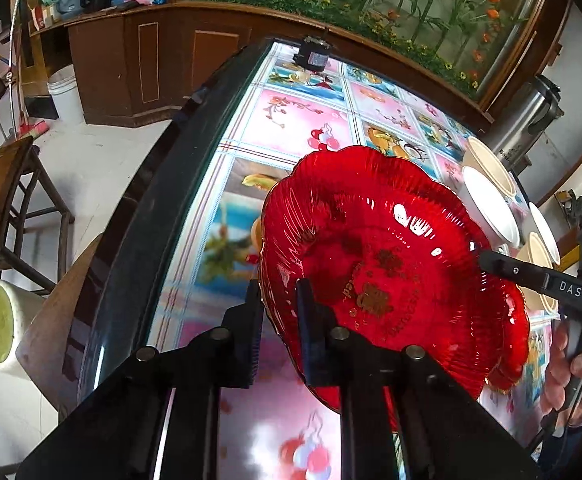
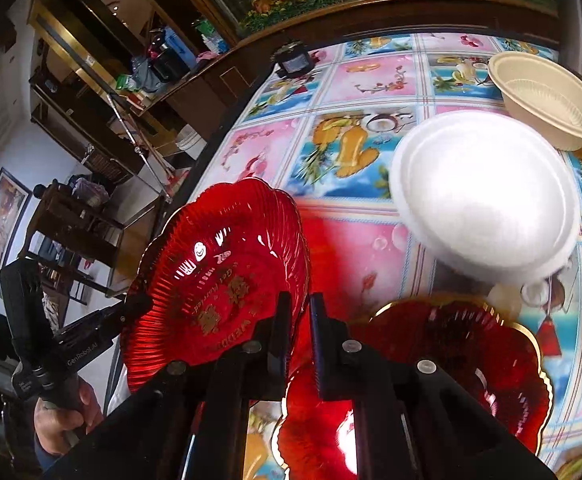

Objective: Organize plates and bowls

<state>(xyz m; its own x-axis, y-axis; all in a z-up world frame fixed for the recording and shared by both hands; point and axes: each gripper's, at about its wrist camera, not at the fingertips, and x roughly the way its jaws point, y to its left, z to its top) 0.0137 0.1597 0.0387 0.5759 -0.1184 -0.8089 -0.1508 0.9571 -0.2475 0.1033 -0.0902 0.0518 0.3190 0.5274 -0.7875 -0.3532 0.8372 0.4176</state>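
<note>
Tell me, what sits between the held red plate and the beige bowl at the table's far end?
A white foam bowl, shown in the right wrist view.

"DAS" on the right tongs (image 1: 475,255); "GenRobot.AI" on the left tongs (image 2: 131,303).

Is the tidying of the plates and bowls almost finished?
Not yet. Both grippers, left and right, pinch opposite edges of one red plate, lifted off the table. Another red plate lies below, maybe the pile's start. The white bowl and beige bowl sit apart, unstacked.
</note>
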